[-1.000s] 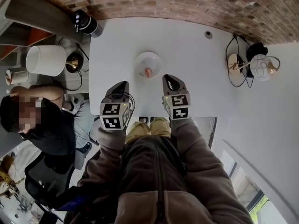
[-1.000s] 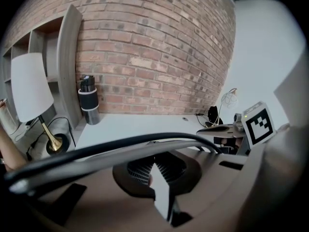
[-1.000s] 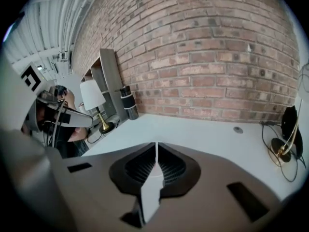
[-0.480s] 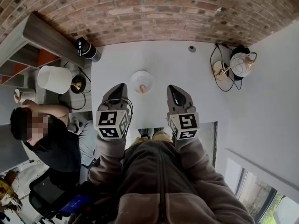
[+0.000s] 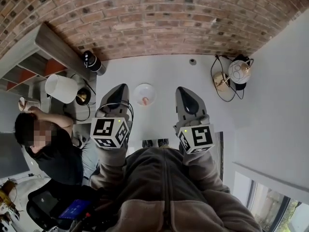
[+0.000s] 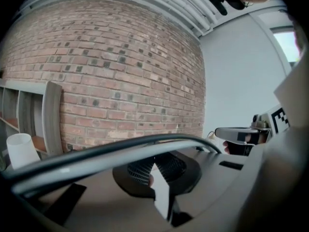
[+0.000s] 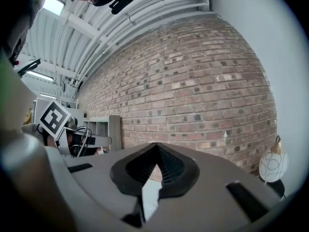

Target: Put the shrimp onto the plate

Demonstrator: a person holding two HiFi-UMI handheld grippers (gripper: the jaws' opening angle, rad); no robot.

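Observation:
A small white plate sits on the white table, and a pink shrimp lies on it. My left gripper hovers just left of the plate, shut with nothing in it. My right gripper hangs to the plate's right, clear of it, also shut and empty. In the left gripper view the left gripper has its ribbed pads meeting at the tip, aimed at the brick wall. The right gripper view shows the same for the right gripper. Neither gripper touches the plate.
A black cylinder speaker stands at the table's far left corner. A globe lamp with cable is at the far right, and a small round object lies near the wall. A white lampshade and a seated person are to the left.
Both grippers have drawn back toward my body and spread a little wider. The view has tilted up, so the plate with the shrimp looks smaller and farther away. The shrimp has not moved.

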